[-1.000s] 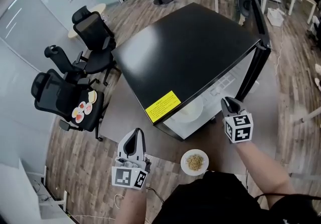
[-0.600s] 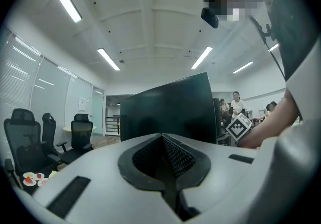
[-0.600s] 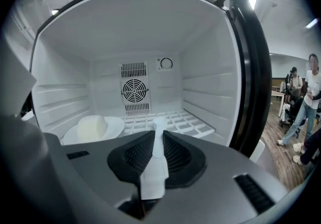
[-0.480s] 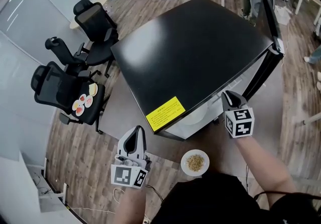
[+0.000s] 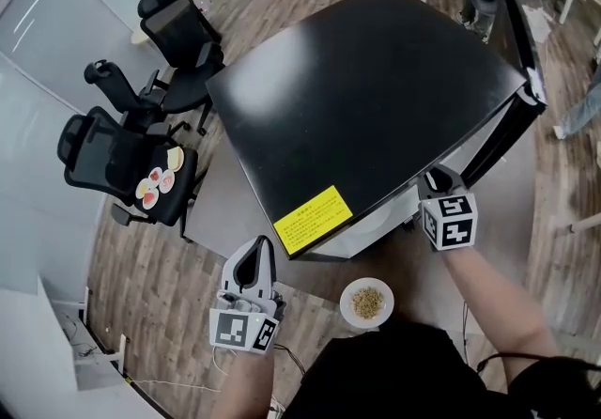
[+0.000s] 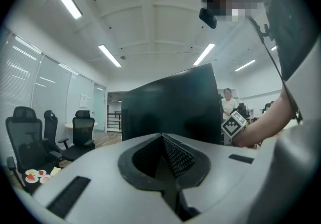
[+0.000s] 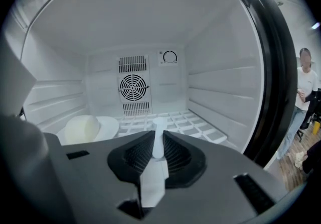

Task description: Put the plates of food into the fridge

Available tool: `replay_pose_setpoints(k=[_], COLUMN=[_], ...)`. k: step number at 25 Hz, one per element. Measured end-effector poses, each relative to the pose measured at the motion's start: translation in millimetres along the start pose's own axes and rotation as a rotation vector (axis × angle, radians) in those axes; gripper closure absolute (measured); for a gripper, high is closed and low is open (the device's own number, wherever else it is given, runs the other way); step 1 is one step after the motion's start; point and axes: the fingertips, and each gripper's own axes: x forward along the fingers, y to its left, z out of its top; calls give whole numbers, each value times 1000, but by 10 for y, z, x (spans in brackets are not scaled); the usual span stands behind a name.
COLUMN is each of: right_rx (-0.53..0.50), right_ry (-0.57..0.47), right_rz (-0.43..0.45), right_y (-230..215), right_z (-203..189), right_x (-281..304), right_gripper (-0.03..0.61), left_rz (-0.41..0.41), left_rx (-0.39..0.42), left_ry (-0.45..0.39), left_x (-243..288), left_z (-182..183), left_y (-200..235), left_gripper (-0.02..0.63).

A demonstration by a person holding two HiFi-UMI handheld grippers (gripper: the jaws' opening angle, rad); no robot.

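A black mini fridge [image 5: 376,98] stands with its door [image 5: 512,126] swung open to the right. Inside, a white plate with a pale mound of food [image 7: 88,128] rests at the left of the white wire shelf [image 7: 195,122]. My right gripper [image 5: 434,180] [image 7: 158,140] is at the fridge mouth, pointing in; its jaws stand a little apart and only a narrow white slit shows between them. A second plate with brownish food [image 5: 366,302] lies on the floor in front of the fridge. To its left is my left gripper [image 5: 252,262] [image 6: 163,140], shut and holding nothing.
An office chair [image 5: 122,173] at the left carries several small plates of food [image 5: 155,187] on its seat. Two more chairs [image 5: 174,37] stand behind it. A person [image 7: 303,92] stands beyond the open door. Tables stand at the far end of the room.
The head view has shifted, so the fridge top covers more of the opening and the plate inside. Both grippers stay at about the same places.
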Motion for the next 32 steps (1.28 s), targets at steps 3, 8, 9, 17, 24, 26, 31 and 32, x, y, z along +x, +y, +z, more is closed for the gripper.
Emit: replay_pose_setpoints(k=[3,8,9,17,24,26,31,32], right_rx=[-7,-20,-24,-29,-47,-56,-84,-92], right_ry=[3,10,11,24,20,15,-16,-26], right_rz=[3,13,16,25,57,56,51,44], right_y=[9,7,-2,11,72,78,83,81], right_z=[11,39,43,29,40,49,94,117], right_x=[42,106,120,178,192,185,149,135], right_gripper=[522,522,522,522,520,515,488,488], left_rz=[5,11,15,34,43,46,55,57], left_rx=[2,5,5,3,3,5,9,10], left_ry=[2,9,9,12,11,10,4,1], left_x=[0,3,8,-42,-100,-123,-170,-182], left_z=[10,27,29,15,32,38,45,52], left_y=[18,12,12,40,33,29,6,4], left_gripper=[611,611,611,611,611,611,611,611])
